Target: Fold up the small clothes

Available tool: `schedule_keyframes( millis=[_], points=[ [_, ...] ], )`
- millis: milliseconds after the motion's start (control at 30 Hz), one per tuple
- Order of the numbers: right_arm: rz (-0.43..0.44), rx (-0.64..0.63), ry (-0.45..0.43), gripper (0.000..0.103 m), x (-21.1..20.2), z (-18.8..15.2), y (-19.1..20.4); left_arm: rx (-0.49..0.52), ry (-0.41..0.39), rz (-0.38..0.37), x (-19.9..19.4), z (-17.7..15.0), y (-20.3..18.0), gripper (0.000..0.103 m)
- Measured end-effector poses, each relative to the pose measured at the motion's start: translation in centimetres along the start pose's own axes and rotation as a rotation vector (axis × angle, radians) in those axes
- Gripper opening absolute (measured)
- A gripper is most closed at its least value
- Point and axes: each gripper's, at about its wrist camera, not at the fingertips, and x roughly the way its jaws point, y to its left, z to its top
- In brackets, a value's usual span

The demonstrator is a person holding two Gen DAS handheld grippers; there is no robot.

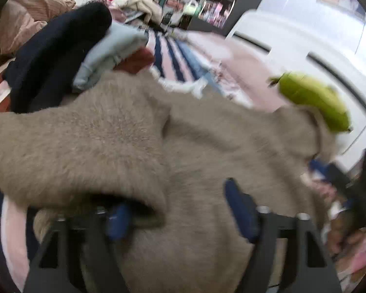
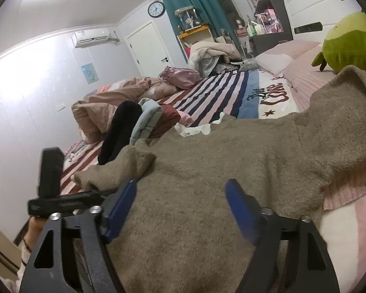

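A fuzzy taupe sweater [image 2: 207,151] lies spread on the striped bed; it fills the left wrist view [image 1: 183,141] too. My left gripper [image 1: 180,210] is open, low over the sweater, with a folded sleeve edge [image 1: 90,161] draped over its left finger [image 1: 117,219]. My right gripper [image 2: 180,207] is open over the sweater's near edge, its blue pads [image 2: 241,210] apart with nothing between them. The left gripper's body [image 2: 51,178] shows at the left of the right wrist view.
A pile of clothes, black [image 2: 119,129], light blue [image 2: 146,117] and dark red [image 2: 168,117], lies beyond the sweater. A green plush toy [image 2: 349,41] sits by the pink pillows [image 2: 275,58]. A rumpled brown duvet [image 2: 105,105] lies far left.
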Motion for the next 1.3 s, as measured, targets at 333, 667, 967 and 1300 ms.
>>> schedule_keyframes(
  millis=[333, 667, 967, 1300],
  points=[
    [0.015, -0.027, 0.048, 0.082, 2.5, 0.5, 3.4, -0.363, -0.157, -0.086, -6.1, -1.4, 9.5, 0.085],
    [-0.012, -0.033, 0.058, 0.082, 5.1, 1.2, 5.3, -0.522, -0.152, 0.017, -3.6, -0.1, 14.9, 0.053],
    [0.004, -0.015, -0.002, 0.082, 2.9, 1.4, 3.3, -0.337, -0.253, 0.151, -5.4, 2.3, 9.4, 0.009],
    [-0.02, 0.07, -0.106, 0.086, -4.7, 0.4, -2.7, 0.064, -0.167, -0.177, -2.4, 2.6, -8.6, 0.009]
  ],
)
